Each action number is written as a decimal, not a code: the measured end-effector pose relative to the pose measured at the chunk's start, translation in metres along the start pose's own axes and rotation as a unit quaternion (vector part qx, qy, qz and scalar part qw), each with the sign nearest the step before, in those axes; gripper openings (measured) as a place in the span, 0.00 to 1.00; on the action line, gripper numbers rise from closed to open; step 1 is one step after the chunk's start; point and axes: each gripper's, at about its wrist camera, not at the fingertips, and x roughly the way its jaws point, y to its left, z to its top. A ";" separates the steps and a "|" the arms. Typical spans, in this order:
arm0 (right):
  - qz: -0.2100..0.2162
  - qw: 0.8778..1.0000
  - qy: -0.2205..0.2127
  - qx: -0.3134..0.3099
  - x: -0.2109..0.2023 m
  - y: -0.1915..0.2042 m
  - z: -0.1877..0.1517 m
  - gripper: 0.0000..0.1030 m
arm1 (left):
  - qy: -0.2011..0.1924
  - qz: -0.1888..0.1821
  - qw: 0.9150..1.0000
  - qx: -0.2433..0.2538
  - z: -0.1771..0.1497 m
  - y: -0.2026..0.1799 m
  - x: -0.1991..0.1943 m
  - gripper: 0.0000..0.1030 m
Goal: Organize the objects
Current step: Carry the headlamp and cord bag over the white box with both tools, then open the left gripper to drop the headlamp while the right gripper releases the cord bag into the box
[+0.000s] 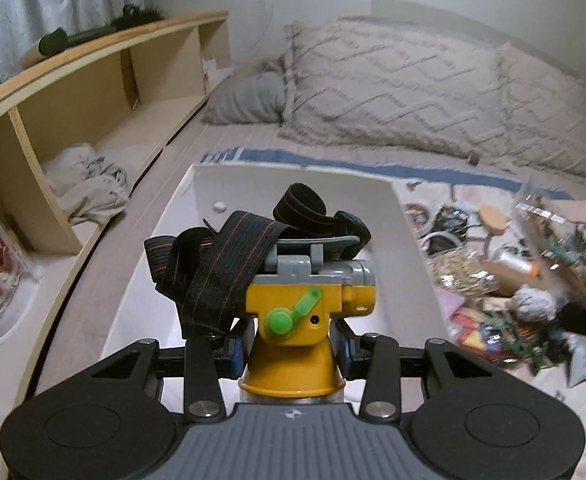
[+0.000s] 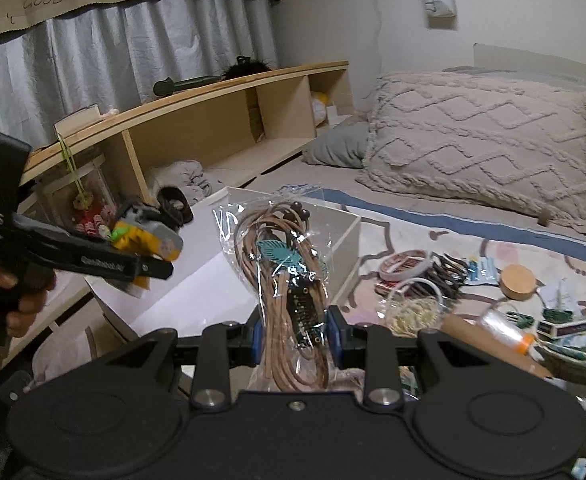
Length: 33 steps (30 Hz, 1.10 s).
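Note:
My left gripper (image 1: pixel 291 350) is shut on a yellow and grey headlamp (image 1: pixel 305 304) with a green lever and black elastic straps (image 1: pixel 221 256), held above a white open box (image 1: pixel 409 240) on the bed. In the right wrist view the headlamp (image 2: pixel 149 236) hangs over the same box (image 2: pixel 345 236) at the left. My right gripper (image 2: pixel 295 334) is shut on a clear plastic bag of tan cords (image 2: pixel 281 264) with a teal leaf charm, held just right of the box.
A pile of small clutter (image 2: pixel 473 300) lies on the bed to the right: tape rolls, hair ties, a wooden lid, a glue tube. Pillows (image 1: pixel 413 84) lie at the head. A wooden shelf (image 1: pixel 93 80) runs along the left.

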 end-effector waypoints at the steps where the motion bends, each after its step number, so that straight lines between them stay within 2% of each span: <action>1: 0.002 1.000 0.001 0.000 0.003 0.003 0.002 0.31 | 0.006 0.005 1.000 0.001 0.001 0.004 0.004 0.42; 6: 0.006 1.000 0.009 -0.003 0.018 0.014 0.009 0.31 | 0.038 0.026 0.999 0.011 0.000 0.018 0.027 0.42; 11: 0.016 1.000 0.020 -0.007 0.029 0.026 0.010 0.31 | 0.084 0.013 0.996 0.002 -0.004 0.035 0.050 0.42; 16: 0.024 0.999 0.029 -0.006 0.040 0.033 0.010 0.31 | 0.121 0.021 0.992 0.002 -0.006 0.048 0.068 0.42; 28: 0.032 0.997 0.063 -0.004 0.074 0.042 0.014 0.31 | 0.183 0.031 0.982 0.015 -0.021 0.054 0.102 0.42; 33: 0.028 0.996 0.079 -0.017 0.089 0.049 0.013 0.31 | 0.195 0.034 0.980 0.014 -0.027 0.057 0.110 0.43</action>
